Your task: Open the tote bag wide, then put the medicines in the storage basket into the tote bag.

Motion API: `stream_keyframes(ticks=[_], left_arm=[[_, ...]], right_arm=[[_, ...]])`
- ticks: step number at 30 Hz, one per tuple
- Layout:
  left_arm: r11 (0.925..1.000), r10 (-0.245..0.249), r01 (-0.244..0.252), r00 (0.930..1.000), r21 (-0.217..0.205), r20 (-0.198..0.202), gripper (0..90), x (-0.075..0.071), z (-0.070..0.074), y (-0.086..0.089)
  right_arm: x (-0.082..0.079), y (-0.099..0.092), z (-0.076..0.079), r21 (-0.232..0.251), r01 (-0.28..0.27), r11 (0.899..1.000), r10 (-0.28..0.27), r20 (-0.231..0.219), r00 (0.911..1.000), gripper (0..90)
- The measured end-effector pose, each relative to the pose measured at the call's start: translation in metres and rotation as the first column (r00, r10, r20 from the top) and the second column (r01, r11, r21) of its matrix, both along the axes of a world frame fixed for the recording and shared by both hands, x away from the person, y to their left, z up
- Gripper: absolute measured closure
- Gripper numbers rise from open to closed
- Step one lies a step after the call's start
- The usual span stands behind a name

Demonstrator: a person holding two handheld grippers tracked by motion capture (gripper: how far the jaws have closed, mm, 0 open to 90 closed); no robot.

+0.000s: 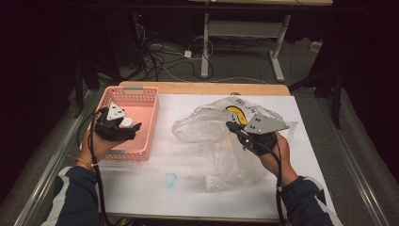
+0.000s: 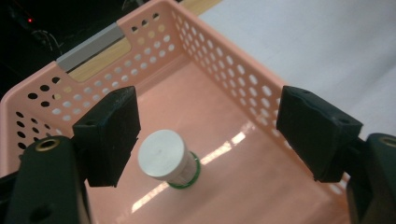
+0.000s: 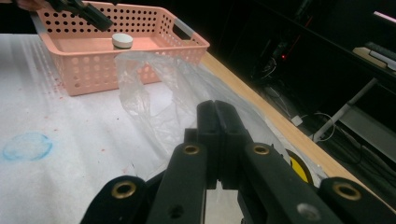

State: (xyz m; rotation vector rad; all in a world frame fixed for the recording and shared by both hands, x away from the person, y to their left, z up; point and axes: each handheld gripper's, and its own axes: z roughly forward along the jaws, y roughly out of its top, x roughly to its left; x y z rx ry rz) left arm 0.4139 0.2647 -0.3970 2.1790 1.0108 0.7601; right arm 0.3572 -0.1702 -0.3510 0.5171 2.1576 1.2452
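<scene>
A pink perforated basket stands at the table's left. Upright on its floor is a small jar with a white cap and a green base rim. My left gripper hangs open just above the jar, one jaw on each side, touching nothing. In the high view the left gripper is over the basket's middle. A crumpled clear plastic bag lies at centre right with a yellow item inside. My right gripper is shut on the bag's film, at the bag's right side.
The basket and jar lie beyond the bag in the right gripper view. A blue smudge marks the white table cover near the front. A wooden edge runs along the back, with cables and desk legs on the dark floor beyond.
</scene>
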Motion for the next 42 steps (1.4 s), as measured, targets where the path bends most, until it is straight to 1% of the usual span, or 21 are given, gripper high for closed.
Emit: stream_keyframes(ticks=[3, 5, 7, 9, 10, 13, 15, 16, 17, 18, 21, 23, 24, 25, 27, 28, 31, 33, 35, 37, 42], left_arm=[[0.9996, 0.029, -0.029, 0.9990, -0.002, -0.033, 21.3, 0.016, -0.003, 0.006], [0.9988, 0.048, -0.049, 0.9961, -0.009, -0.074, 21.3, 0.026, -0.005, 0.011], [0.9980, 0.063, -0.063, 0.9929, 0.002, -0.101, 21.3, 0.035, -0.009, 0.015], [0.9972, 0.074, -0.075, 0.9877, -0.001, -0.138, 21.2, 0.043, -0.014, 0.018], [0.9965, 0.083, -0.083, 0.9832, 0.005, -0.162, 21.2, 0.049, -0.019, 0.020], [0.9930, 0.116, -0.109, 0.9713, 0.044, -0.208, 21.2, 0.060, -0.027, 0.021], [0.9918, 0.126, -0.118, 0.9661, 0.047, -0.225, 21.2, 0.064, -0.030, 0.022], [0.9897, 0.140, -0.129, 0.9628, 0.061, -0.231, 21.3, 0.066, -0.032, 0.023], [0.9899, 0.138, -0.125, 0.9570, 0.067, -0.255, 23.1, 0.068, -0.035, 0.024], [0.9914, 0.128, -0.117, 0.9526, 0.058, -0.276, 26.6, 0.070, -0.037, 0.025], [0.9916, 0.125, -0.109, 0.9482, 0.069, -0.292, 30.6, 0.072, -0.040, 0.023], [0.9903, 0.129, -0.106, 0.9381, 0.090, -0.321, 34.3, 0.074, -0.044, 0.022], [0.9911, 0.127, -0.106, 0.9344, 0.080, -0.333, 34.9, 0.074, -0.044, 0.023], [0.9929, 0.115, -0.098, 0.9330, 0.067, -0.341, 38.0, 0.074, -0.044, 0.024], [0.9932, 0.111, -0.092, 0.9323, 0.072, -0.344, 45.4, 0.074, -0.044, 0.024], [0.9929, 0.112, -0.090, 0.9302, 0.078, -0.350, 47.4, 0.075, -0.045, 0.024], [0.9934, 0.102, -0.077, 0.9327, 0.086, -0.346, 47.8, 0.075, -0.045, 0.024], [0.9925, 0.097, -0.066, 0.9387, 0.102, -0.331, 48.1, 0.074, -0.043, 0.022], [0.9913, 0.100, -0.069, 0.9489, 0.112, -0.299, 48.2, 0.072, -0.040, 0.021], [0.9927, 0.100, -0.079, 0.9617, 0.090, -0.255, 48.2, 0.069, -0.035, 0.022], [0.9956, 0.093, -0.090, 0.9859, 0.027, -0.139, 48.3, 0.057, -0.019, 0.021]], right_arm=[[0.001, 0.000, -0.001, 0.007, -0.005, 1.000, 0.005, -0.004, 1.0000, 90.0], [0.002, 0.001, -0.001, 0.007, -0.011, 1.000, 0.011, -0.006, 0.9999, 90.0], [0.002, 0.002, -0.001, 0.007, -0.017, 1.000, 0.017, -0.006, 0.9998, 90.0], [0.003, 0.004, -0.003, 0.001, -0.024, 1.000, 0.024, -0.008, 0.9997, 90.0], [0.003, 0.004, -0.003, -0.002, -0.026, 1.000, 0.026, -0.008, 0.9996, 90.0], [0.005, 0.004, -0.006, -0.006, -0.030, 1.000, 0.030, -0.016, 0.9994, 90.0], [0.005, 0.005, -0.007, -0.012, -0.033, 0.999, 0.032, -0.021, 0.9993, 90.0], [0.004, 0.006, -0.007, -0.015, -0.033, 0.999, 0.033, -0.021, 0.9992, 90.0], [0.004, 0.006, -0.008, -0.016, -0.035, 0.999, 0.035, -0.020, 0.9992, 90.0], [0.003, 0.007, -0.008, -0.018, -0.037, 0.999, 0.036, -0.021, 0.9991, 90.0], [0.002, 0.007, -0.010, -0.026, -0.038, 0.999, 0.037, -0.018, 0.9991, 90.0], [0.002, 0.007, -0.011, -0.028, -0.039, 0.999, 0.038, -0.022, 0.9990, 90.0], [0.002, 0.007, -0.012, -0.031, -0.035, 0.999, 0.035, -0.022, 0.9992, 90.0], [0.002, 0.008, -0.012, -0.029, -0.036, 0.999, 0.035, -0.023, 0.9991, 90.0], [0.002, 0.008, -0.013, -0.032, -0.040, 0.999, 0.039, -0.019, 0.9991, 90.0], [0.002, 0.008, -0.013, -0.033, -0.040, 0.999, 0.040, -0.019, 0.9990, 90.0], [0.002, 0.009, -0.015, -0.038, -0.036, 0.999, 0.035, -0.023, 0.9991, 90.0], [0.002, 0.009, -0.015, -0.032, -0.033, 0.999, 0.032, -0.023, 0.9992, 90.0], [0.002, 0.008, -0.015, -0.027, -0.029, 0.999, 0.028, -0.019, 0.9994, 90.0], [0.002, 0.007, -0.015, -0.022, -0.023, 0.999, 0.023, -0.018, 0.9996, 90.0], [0.001, 0.004, -0.009, -0.007, -0.009, 1.000, 0.009, 0.002, 1.0000, 90.0]])
